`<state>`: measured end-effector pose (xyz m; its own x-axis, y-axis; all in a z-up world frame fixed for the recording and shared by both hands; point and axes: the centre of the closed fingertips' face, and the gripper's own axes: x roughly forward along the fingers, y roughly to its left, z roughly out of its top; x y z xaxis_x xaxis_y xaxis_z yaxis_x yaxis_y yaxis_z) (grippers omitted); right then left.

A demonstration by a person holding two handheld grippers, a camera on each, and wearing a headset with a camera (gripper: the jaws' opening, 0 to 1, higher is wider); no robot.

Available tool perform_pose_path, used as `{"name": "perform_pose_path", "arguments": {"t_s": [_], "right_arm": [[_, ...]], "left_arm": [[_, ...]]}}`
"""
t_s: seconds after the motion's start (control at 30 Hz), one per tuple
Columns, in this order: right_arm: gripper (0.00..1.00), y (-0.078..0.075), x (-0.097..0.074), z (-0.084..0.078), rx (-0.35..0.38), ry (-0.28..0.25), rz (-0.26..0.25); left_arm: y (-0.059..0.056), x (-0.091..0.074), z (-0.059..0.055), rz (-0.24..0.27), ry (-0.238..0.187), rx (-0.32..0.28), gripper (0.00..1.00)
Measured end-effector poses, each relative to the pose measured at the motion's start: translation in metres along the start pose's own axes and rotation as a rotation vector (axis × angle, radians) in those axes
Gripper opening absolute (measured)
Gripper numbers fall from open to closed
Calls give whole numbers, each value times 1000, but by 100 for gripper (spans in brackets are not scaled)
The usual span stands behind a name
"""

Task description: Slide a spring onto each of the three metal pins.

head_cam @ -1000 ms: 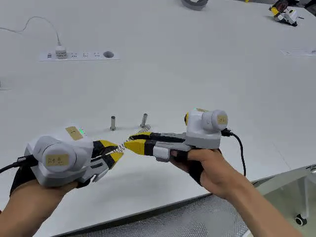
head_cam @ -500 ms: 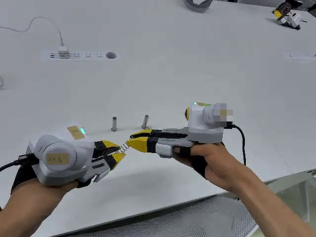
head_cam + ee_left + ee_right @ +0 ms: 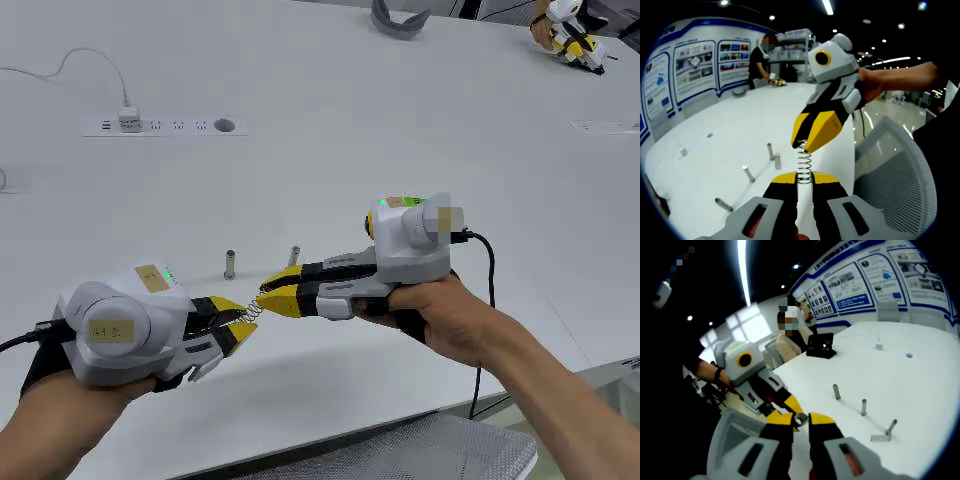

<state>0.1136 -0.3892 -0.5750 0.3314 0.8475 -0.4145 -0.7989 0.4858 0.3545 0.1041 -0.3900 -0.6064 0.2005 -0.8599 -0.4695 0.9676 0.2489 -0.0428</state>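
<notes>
A short spring (image 3: 251, 312) bridges my two grippers in the air above the white table's (image 3: 420, 120) front part. My left gripper (image 3: 240, 325) is shut on its near end; its yellow fingertips (image 3: 785, 178) pinch the spring (image 3: 804, 162). My right gripper (image 3: 262, 297) comes from the right and is shut on the other end, whose coil ring (image 3: 800, 417) shows between its jaws. Two upright metal pins (image 3: 230, 264) (image 3: 294, 256) stand just behind the grippers. The right gripper view has three pins (image 3: 836, 391) (image 3: 863, 407) (image 3: 891, 427), with a loose spring (image 3: 880, 438) lying by the nearest.
A power strip (image 3: 160, 126) with a plugged cable lies at the far left. A grey object (image 3: 400, 18) and a yellow-white device (image 3: 572, 25) sit at the far edge, a paper (image 3: 605, 127) at the right. A mesh chair (image 3: 890, 180) stands beside the table's edge.
The two grippers have come closer together and lower, and the spring between them looks shorter than a second ago. The head camera has tilted, shifting the whole picture.
</notes>
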Motion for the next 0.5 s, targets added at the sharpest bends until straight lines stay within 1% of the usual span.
{"name": "perform_pose_path", "arguments": {"t_s": [0.23,0.3,0.4,0.5], "right_arm": [[13,5,1,3,-98,98,36],[13,4,1,3,-120,117,42],[13,2,-2,0,-157,165,52],[14,2,-2,-1,-183,192,66]], "left_arm": [[-2,2,4,-16,-17,2,9],[-2,2,5,-19,-25,-3,9],[-1,1,8,-20,-36,-3,9],[-2,1,9,-24,-41,3,9]]}}
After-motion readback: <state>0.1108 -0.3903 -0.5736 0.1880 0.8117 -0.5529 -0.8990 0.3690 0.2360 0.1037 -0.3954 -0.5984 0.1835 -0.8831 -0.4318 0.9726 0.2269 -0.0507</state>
